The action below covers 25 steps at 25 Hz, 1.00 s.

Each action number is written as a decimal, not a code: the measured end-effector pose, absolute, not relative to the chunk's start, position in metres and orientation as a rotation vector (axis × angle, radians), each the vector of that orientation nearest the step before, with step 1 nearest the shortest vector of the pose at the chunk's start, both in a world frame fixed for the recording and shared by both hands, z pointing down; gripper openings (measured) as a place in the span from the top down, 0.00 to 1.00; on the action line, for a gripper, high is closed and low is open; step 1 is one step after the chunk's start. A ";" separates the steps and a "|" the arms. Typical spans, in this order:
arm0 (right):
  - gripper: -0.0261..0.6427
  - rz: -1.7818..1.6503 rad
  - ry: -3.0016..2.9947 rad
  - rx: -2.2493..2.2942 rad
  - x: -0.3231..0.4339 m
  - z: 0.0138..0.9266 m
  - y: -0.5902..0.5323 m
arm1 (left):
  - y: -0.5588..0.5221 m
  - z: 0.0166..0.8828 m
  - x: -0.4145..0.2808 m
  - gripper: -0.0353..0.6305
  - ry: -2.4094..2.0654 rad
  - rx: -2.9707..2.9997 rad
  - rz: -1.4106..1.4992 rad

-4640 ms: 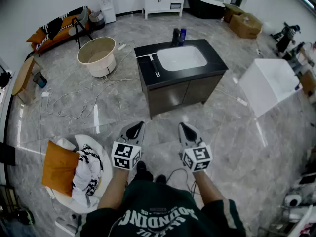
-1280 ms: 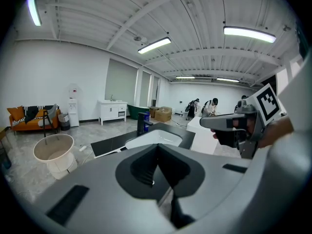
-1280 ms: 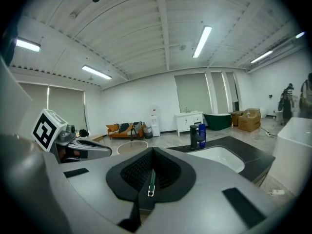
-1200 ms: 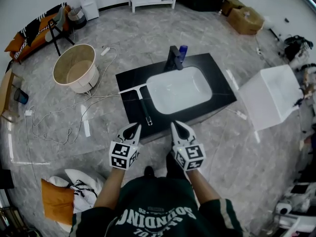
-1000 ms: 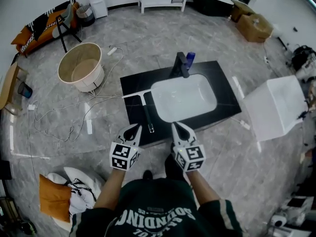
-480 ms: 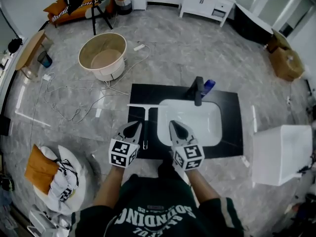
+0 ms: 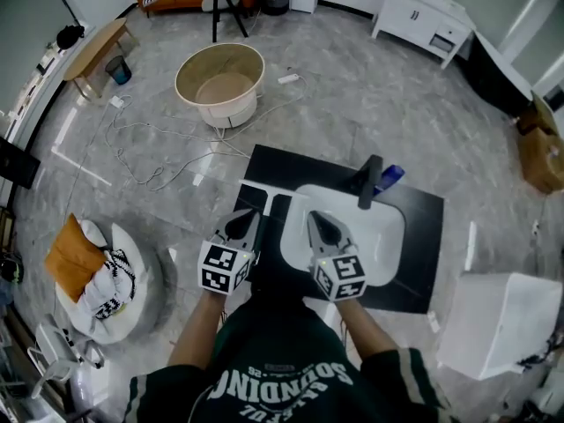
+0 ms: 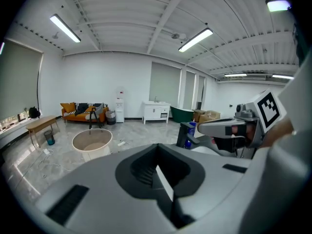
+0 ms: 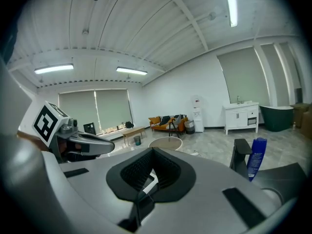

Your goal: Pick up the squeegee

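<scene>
Squeegee (image 7: 267, 195) on black counter (image 7: 414, 236), white blade; left tongs (image 7: 244, 219), right tongs (image 7: 315, 219) pressed together.

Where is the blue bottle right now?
In the head view, the blue bottle stands at the back of the black counter, just right of the dark faucet and behind the white sink.

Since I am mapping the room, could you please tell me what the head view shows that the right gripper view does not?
Only the head view shows the orange cushion beside the patterned cloth, and the white box. Only the right gripper view shows the ceiling lights and the window blinds. Both show the round tub, the black faucet, the blue bottle and the left gripper, shut and empty.
</scene>
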State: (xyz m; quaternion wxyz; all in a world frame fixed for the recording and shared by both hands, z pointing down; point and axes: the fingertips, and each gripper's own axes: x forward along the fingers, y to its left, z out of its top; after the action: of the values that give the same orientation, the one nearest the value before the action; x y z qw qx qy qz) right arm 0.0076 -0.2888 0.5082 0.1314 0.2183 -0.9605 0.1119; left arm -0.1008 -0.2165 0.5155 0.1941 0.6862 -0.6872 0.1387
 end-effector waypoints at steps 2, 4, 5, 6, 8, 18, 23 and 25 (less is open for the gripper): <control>0.96 0.323 -2.794 0.611 0.004 0.510 -0.291 | -0.218 0.516 -0.102 0.94 -1.939 1.909 0.385; 0.96 0.319 -2.797 0.603 0.001 0.511 -0.294 | -0.222 0.516 -0.104 0.94 -1.946 1.907 0.384; 0.96 0.318 -2.798 0.606 0.001 0.510 -0.296 | -0.224 0.516 -0.105 0.94 -1.947 1.910 0.385; 0.96 0.317 -2.799 0.612 0.000 0.510 -0.298 | -0.226 0.516 -0.105 0.94 -1.946 1.912 0.387; 0.96 0.315 -2.796 0.618 0.000 0.509 -0.300 | -0.229 0.517 -0.107 0.94 -1.944 1.911 0.386; 0.96 0.345 -2.769 0.632 -0.002 0.521 -0.302 | -0.237 0.539 -0.107 0.89 -1.866 1.892 0.393; 0.96 0.361 -2.733 0.652 0.003 0.530 -0.302 | -0.236 0.551 -0.101 0.69 -1.823 1.881 0.379; 0.96 0.367 -2.727 0.653 0.004 0.533 -0.302 | -0.236 0.557 -0.099 0.69 -1.816 1.870 0.383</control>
State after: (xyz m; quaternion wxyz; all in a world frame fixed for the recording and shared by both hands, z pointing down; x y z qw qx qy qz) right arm 0.0043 -0.3021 0.5332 0.1560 0.2282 -0.9525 0.1281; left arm -0.0988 -0.2358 0.5574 0.2510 0.6871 -0.6672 0.1408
